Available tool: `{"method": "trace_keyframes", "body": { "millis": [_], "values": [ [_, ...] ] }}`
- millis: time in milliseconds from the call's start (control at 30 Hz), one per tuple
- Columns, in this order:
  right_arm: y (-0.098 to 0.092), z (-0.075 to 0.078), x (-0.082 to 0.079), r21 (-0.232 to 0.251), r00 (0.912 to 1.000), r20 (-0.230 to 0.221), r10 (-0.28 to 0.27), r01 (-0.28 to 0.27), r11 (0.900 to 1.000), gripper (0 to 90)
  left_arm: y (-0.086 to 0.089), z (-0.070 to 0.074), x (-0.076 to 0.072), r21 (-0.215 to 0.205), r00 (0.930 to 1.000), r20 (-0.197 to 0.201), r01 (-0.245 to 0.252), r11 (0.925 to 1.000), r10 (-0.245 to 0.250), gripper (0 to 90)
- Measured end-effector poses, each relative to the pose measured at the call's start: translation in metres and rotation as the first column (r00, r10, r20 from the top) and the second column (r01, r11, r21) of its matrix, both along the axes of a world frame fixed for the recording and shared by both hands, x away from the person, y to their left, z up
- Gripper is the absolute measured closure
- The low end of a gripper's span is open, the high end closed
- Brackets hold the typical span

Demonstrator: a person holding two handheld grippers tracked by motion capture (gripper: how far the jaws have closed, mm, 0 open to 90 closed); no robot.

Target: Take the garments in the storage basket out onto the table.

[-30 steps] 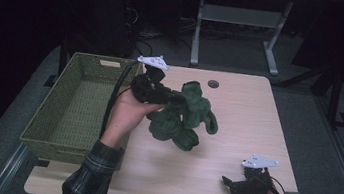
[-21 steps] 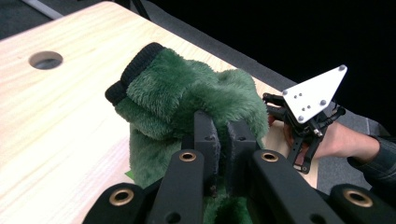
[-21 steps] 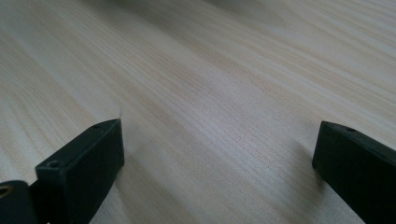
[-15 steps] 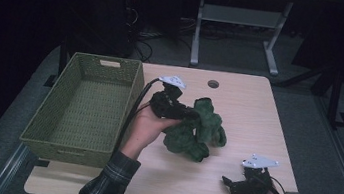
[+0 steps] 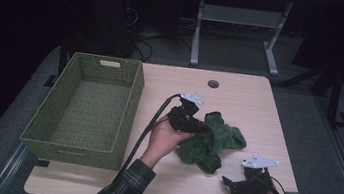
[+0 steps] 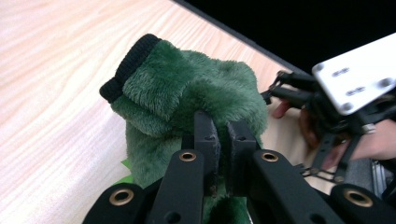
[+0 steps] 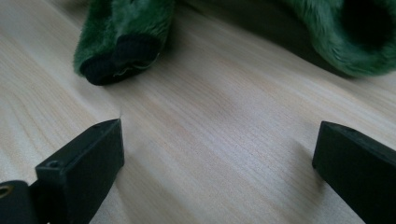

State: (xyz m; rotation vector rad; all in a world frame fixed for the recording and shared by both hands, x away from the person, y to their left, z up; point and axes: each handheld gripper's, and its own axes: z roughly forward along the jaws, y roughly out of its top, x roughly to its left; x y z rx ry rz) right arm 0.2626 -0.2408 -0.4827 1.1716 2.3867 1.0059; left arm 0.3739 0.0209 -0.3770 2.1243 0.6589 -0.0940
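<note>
One green fleece garment (image 5: pixel 210 141) lies bunched in a heap on the worktop (image 5: pixel 240 98), right of centre, with a black ribbed cuff (image 6: pixel 122 71) poking out of the pile. In the left gripper view the left gripper (image 6: pixel 222 140) has its jaws pinched nearly together on a fold of that fleece near the top of the heap, so the cloth hangs from the grip and rests on the wood below. The heap runs roughly from the left gripper (image 5: pixel 192 122) toward the far right, with no clear long axis while crumpled. The right gripper (image 5: pixel 229 182) sits low at the near right edge, jaws spread wide with bare wood between them; in its own view a second dark cuff end (image 7: pixel 122 59) lies just ahead and a little to the left of the jaws, near but apart. That makes the right gripper the nearer one to any loose end, judging by the layout. One woven green basket (image 5: pixel 82 110) stands at the left of the worktop, well apart from the garment and holding nothing. Count: one garment, one basket, two grippers, two hands
</note>
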Motion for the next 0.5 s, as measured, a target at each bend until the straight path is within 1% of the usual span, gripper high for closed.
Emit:
{"method": "trace_keyframes", "body": {
  "millis": [67,133,267,400,500],
  "values": [
    [0.000,0.000,0.000,0.001,1.0000,-0.001,-0.001,0.001,1.000,1.9,-0.001,-0.008,0.004,0.014,1.0000,-0.002,-0.004,0.9999,0.004,85.6],
    [0.000,0.000,0.000,0.001,1.0000,0.000,0.000,0.000,1.000,1.9,-0.002,-0.017,0.008,0.019,0.9998,-0.015,-0.011,0.9998,0.011,85.6],
    [0.000,0.000,0.000,0.000,1.0000,0.001,0.000,0.000,1.000,1.9,-0.002,-0.033,0.015,0.020,0.9989,-0.039,-0.026,0.9995,0.027,85.6],
    [0.000,0.000,0.000,0.002,1.0000,-0.001,-0.001,0.001,1.000,1.9,-0.003,-0.047,0.020,0.041,0.9983,-0.048,-0.030,0.9987,0.032,85.6],
    [0.000,0.000,0.000,0.001,1.0000,0.000,0.000,0.000,1.000,1.9,-0.004,-0.057,0.023,0.063,0.9984,-0.051,-0.024,0.9977,0.027,85.5]
  ]
}}
